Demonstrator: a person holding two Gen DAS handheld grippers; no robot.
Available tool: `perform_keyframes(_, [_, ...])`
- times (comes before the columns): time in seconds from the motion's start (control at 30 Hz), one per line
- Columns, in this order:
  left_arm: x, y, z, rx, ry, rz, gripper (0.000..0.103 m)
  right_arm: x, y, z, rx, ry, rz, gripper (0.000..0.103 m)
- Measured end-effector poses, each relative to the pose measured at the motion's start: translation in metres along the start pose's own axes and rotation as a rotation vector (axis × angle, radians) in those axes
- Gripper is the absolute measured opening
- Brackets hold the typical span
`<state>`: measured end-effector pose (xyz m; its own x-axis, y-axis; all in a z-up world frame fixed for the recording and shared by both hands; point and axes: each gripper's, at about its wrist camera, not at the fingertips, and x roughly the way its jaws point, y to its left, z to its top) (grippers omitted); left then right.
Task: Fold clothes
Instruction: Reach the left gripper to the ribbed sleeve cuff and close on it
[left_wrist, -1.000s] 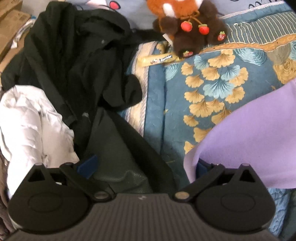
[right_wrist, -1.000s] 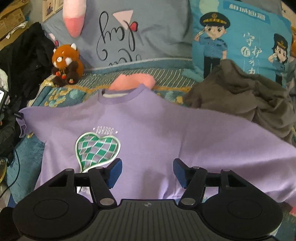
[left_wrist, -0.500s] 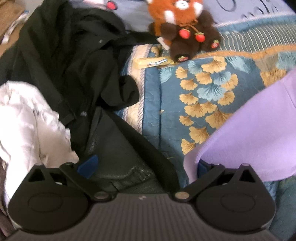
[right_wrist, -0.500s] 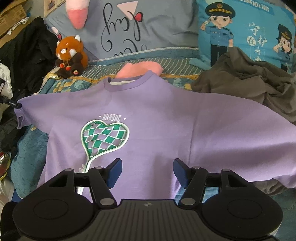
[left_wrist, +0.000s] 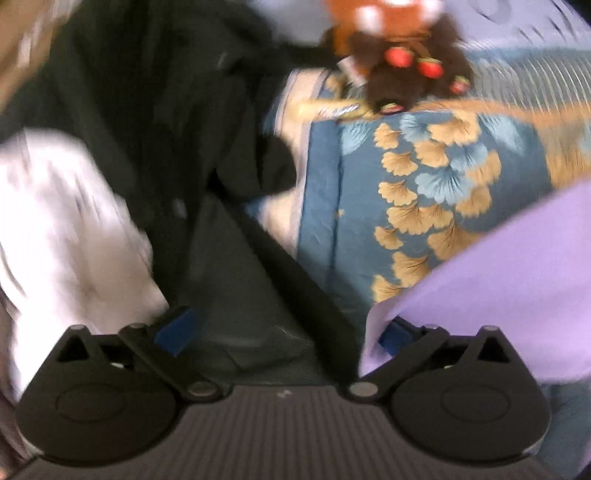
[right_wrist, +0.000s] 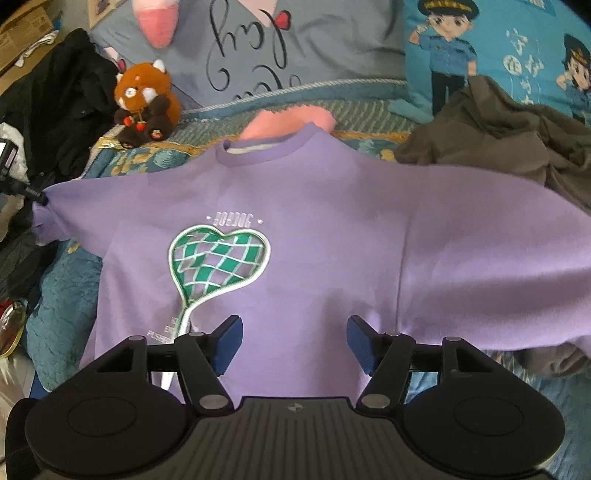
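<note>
A purple sweatshirt (right_wrist: 332, 229) with a green heart-shaped racket print lies spread face up on the bed. My right gripper (right_wrist: 293, 339) is open and empty, just above the shirt's lower hem. My left gripper (left_wrist: 284, 328) is open, at the tip of the shirt's left sleeve (left_wrist: 498, 280), whose cuff drapes over the right finger. That left gripper shows in the right wrist view (right_wrist: 22, 188) at the sleeve end. The left wrist view is blurred.
A red panda plush (right_wrist: 144, 103) sits at the bed's back left. Black clothes (left_wrist: 166, 110) and a white garment (left_wrist: 62, 229) are piled at the left. A brown garment (right_wrist: 498, 129) lies back right. Pillows (right_wrist: 295, 48) line the headboard.
The right gripper has moved closer over the shirt, which now looks larger. The left wrist view has shifted and blurred, and the sleeve stays on its right finger.
</note>
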<state>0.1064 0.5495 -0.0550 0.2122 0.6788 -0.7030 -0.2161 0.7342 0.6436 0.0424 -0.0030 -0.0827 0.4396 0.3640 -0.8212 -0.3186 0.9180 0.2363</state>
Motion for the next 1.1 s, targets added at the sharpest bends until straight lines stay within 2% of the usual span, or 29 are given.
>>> perform_keyframes(0.03, [-0.005, -0.005, -0.001, 0.036, -0.026, -0.009, 0.103, 0.000, 0.001, -0.001, 0.000, 0.002, 0.002, 0.062])
perform_keyframes(0.1, [-0.010, -0.002, -0.001, 0.033, -0.045, -0.101, 0.103, -0.002, 0.003, -0.003, -0.004, 0.002, 0.008, 0.062])
perform_keyframes(0.13, [-0.013, 0.001, -0.002, 0.027, -0.058, -0.123, 0.103, -0.002, 0.005, -0.004, -0.011, -0.001, 0.009, 0.062])
perform_keyframes(0.17, [-0.015, 0.003, -0.003, 0.023, -0.079, -0.112, 0.103, -0.002, 0.007, -0.004, -0.018, -0.004, 0.011, 0.062])
perform_keyframes(0.27, [-0.024, 0.000, -0.012, 0.083, -0.149, -0.031, 0.103, -0.001, 0.014, -0.004, -0.032, -0.002, 0.012, 0.062])
perform_keyframes(0.4, [-0.036, -0.012, -0.032, 0.247, -0.258, 0.101, 0.103, 0.004, 0.025, -0.001, -0.041, 0.005, 0.024, 0.062])
perform_keyframes(0.5, [-0.040, -0.019, -0.044, 0.343, -0.314, 0.170, 0.103, 0.004, 0.036, 0.001, -0.058, 0.008, 0.035, 0.062])
perform_keyframes(0.7, [-0.042, -0.031, -0.071, 0.513, -0.447, 0.223, 0.103, 0.002, 0.048, 0.003, -0.089, 0.019, 0.033, 0.062])
perform_keyframes(0.87, [-0.039, -0.038, -0.099, 0.785, -0.572, 0.240, 0.103, 0.000, 0.049, 0.004, -0.082, 0.021, 0.023, 0.063])
perform_keyframes(0.97, [-0.035, -0.036, -0.117, 0.943, -0.648, 0.300, 0.103, -0.001, 0.050, 0.002, -0.081, 0.025, 0.021, 0.063])
perform_keyframes(1.03, [-0.033, -0.030, -0.121, 0.959, -0.655, 0.338, 0.103, 0.000, 0.051, 0.001, -0.079, 0.029, 0.022, 0.063])
perform_keyframes(1.1, [-0.031, -0.018, -0.119, 0.900, -0.645, 0.384, 0.103, 0.001, 0.051, -0.001, -0.077, 0.036, 0.027, 0.063])
